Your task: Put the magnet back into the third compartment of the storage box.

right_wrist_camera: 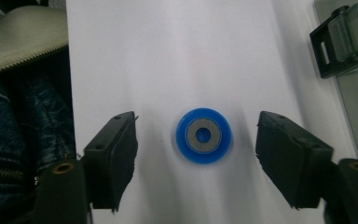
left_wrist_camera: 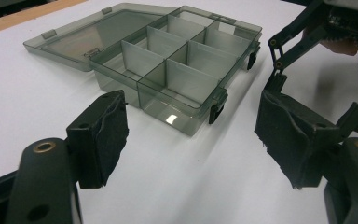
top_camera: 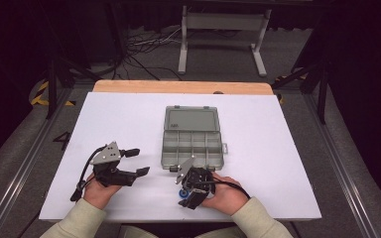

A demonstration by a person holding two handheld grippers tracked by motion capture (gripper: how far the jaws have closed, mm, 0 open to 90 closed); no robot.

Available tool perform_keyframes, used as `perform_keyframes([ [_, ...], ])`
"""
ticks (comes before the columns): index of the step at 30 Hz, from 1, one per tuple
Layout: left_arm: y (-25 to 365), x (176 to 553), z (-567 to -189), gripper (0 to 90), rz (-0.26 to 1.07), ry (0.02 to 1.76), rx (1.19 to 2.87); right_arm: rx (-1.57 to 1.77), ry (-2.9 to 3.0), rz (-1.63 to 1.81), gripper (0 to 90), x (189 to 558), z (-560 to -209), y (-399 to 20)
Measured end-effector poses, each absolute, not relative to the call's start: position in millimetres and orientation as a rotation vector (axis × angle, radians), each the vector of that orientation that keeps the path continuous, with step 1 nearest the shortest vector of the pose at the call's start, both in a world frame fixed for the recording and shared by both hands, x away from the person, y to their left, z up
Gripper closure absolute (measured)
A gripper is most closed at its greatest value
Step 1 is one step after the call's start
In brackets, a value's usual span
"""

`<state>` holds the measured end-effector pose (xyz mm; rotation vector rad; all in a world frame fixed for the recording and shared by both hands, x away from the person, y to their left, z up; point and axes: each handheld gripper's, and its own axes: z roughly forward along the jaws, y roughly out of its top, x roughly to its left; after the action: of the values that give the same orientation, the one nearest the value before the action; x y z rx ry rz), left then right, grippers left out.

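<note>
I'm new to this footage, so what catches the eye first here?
A small blue ring lies flat on the white table, centred between the right gripper's open jaws. Beyond it stands an open grey compartment box, its lid laid back.

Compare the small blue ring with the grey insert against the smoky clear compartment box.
The small blue ring with grey insert is opaque, round and tiny; the smoky clear plastic compartment box is see-through, rectangular and far larger. The ring lies near the table's front edge, the box farther back, lid open. Both rest on the white table.

Blue ring [right_wrist_camera: 203, 136] between open tool [right_wrist_camera: 196, 161]
</note>
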<state>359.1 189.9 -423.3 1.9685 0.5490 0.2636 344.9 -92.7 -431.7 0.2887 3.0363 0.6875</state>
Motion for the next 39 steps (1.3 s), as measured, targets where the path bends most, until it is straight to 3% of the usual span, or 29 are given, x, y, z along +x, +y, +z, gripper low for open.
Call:
perform_keyframes([
  [13, 190, 359, -423, 25.7, 0.263, 0.548, 1.971, 0.278, 3.003, 0.667, 61.7, 343, -433, -90],
  [39, 195, 360, -421, 25.7, 0.298, 0.543, 1.945, 0.304, 2.971, 0.761, 62.5, 353, -401, -106],
])
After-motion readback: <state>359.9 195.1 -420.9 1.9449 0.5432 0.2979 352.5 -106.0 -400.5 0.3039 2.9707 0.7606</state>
